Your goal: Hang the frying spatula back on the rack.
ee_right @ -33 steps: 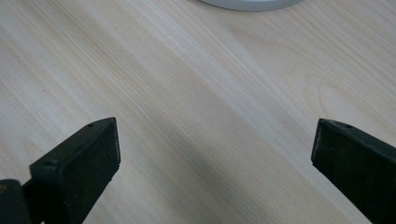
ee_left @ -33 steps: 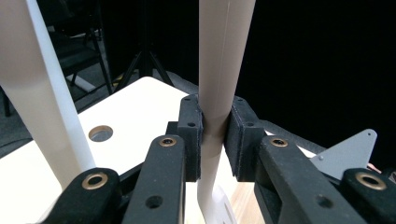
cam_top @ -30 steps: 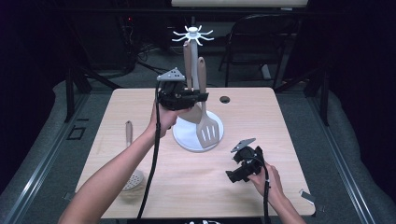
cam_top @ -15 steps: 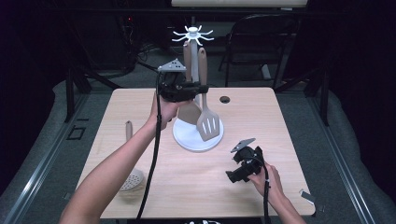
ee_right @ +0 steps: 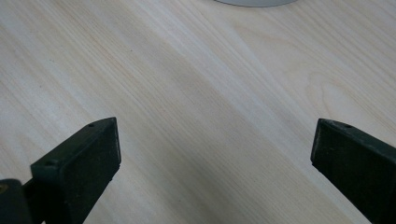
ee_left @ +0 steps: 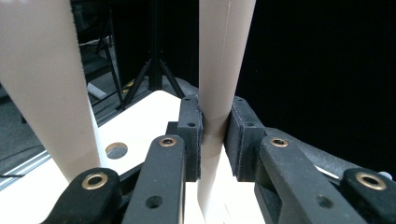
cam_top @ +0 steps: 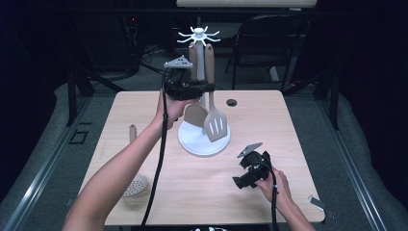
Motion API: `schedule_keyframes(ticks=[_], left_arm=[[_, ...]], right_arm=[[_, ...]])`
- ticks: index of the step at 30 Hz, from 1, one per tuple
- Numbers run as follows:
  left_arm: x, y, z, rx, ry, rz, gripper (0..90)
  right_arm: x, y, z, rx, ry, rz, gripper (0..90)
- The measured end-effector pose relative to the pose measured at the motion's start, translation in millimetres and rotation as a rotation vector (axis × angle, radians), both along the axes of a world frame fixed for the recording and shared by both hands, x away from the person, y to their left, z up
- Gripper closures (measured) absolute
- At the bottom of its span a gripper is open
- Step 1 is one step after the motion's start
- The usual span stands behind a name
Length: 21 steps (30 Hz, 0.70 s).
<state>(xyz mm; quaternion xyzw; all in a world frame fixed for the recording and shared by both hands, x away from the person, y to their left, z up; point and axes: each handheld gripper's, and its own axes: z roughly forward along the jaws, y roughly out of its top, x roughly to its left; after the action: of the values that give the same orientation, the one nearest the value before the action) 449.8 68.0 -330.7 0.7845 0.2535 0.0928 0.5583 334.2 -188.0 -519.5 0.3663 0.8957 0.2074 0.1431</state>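
Up at the rack (cam_top: 198, 36), left fingers (ee_left: 190, 135) clench the slotted spatula's handle (ee_left: 219, 79); right fingers (ee_right: 79, 163) gape.

This looks like a recording studio or lab, not a home kitchen. A single pale wooden surface (cam_top: 202, 192) with a cable hole (cam_top: 232, 102) stands alone in a dark room. Beyond the surface sit a black folding chair (cam_top: 262, 48) and what seems to be a tripod stand (ee_left: 156, 70), though the gloom makes that hard to confirm. Grey carpet (cam_top: 337, 130) and a metal floor rail (cam_top: 43, 168) flank the surface, and cables trail on the floor behind it.
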Motion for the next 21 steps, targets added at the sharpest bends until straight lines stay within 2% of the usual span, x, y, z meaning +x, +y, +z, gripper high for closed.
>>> schedule_keyframes(ticks=[11, 21], left_arm=[[9.4, 0.6, -1.6, 0.001, 0.023, 0.021, 77.7], [15.1, -0.6, -4.3, 0.031, 0.007, 0.068, 77.7]], right_arm=[[0.2, 0.3, -1.2, 0.005, 0.004, 0.001, 1.2], [0.5, 0.7, -2.0, 0.005, 0.011, 0.000, 1.2]])
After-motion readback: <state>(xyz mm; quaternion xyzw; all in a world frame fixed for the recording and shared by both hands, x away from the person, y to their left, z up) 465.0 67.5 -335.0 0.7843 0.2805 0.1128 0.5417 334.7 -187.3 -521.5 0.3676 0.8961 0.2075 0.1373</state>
